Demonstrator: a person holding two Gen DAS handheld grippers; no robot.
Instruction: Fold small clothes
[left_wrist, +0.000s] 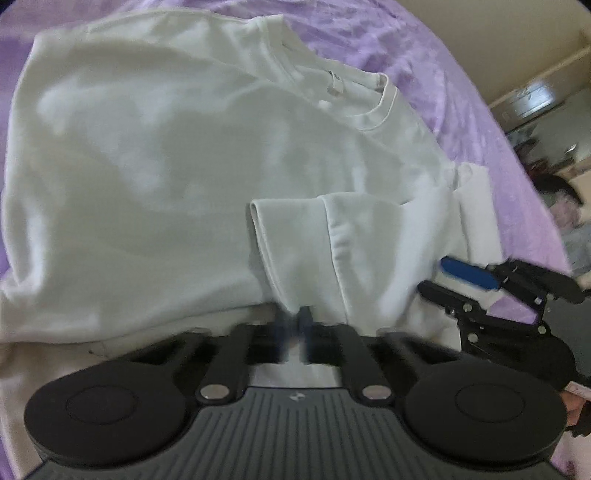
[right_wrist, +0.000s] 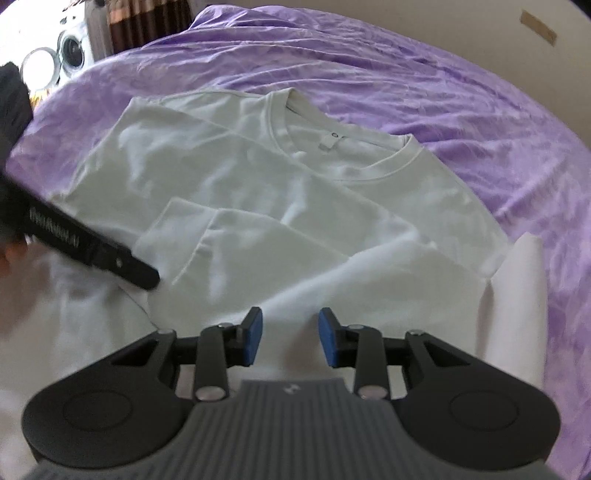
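White T-shirt: flat on purple bedspread, sleeve folded inward. Our left gripper, six o'clock, jaws together, seemingly pinching the hem. Our right gripper jaws apart, empty.

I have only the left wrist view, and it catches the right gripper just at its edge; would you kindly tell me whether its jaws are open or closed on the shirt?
Observer: In the right wrist view the right gripper is open. Its blue pads are apart above the white shirt and pinch nothing.
Operator: Thank you. How does my left gripper look from that side?
Observer: The left gripper shows there as a black finger, with its tip just beside the folded sleeve.
Operator: And is anything visible beyond the bed over there?
Observer: What looks like a washing machine stands past the purple bedspread, at the top left.
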